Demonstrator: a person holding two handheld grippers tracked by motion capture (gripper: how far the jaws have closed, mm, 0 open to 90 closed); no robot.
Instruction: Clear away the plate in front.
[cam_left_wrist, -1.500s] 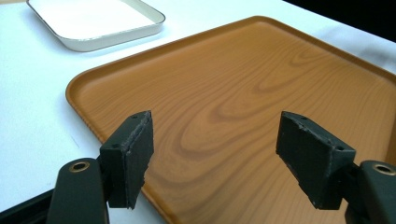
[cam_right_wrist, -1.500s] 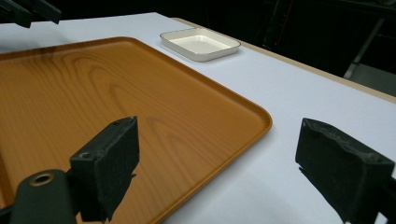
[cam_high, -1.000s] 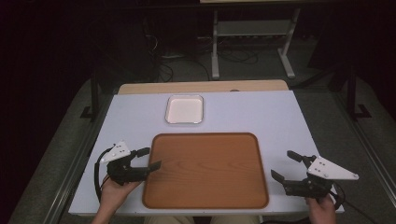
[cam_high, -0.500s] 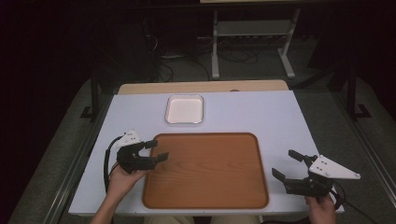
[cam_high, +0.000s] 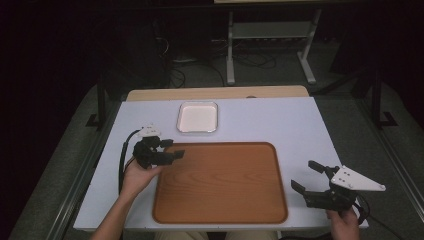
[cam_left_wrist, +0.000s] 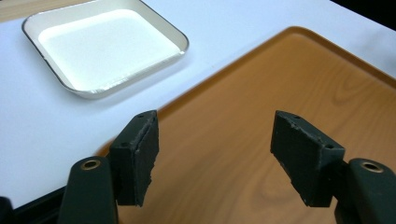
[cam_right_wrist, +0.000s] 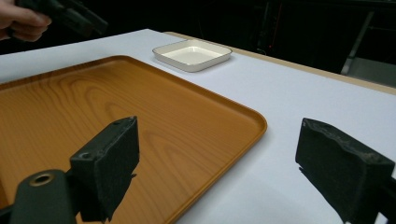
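A brown wooden tray lies on the white table, and a small white square dish sits just beyond its far edge. My left gripper hovers open over the tray's far left corner, with nothing between its jaws. In the left gripper view the gripper looks over the tray, with the dish ahead to the left. My right gripper stands open and empty just off the tray's right edge. The right gripper view shows that gripper over the tray's corner, the dish farther off.
The white table top ends in a tan strip at the far edge. Beyond it are a dark floor, cables and a metal stand. The other hand with its gripper appears at the top left of the right gripper view.
My left gripper has moved forward and to the right, from beside the tray's left edge to over its far left corner. The right gripper has barely moved.
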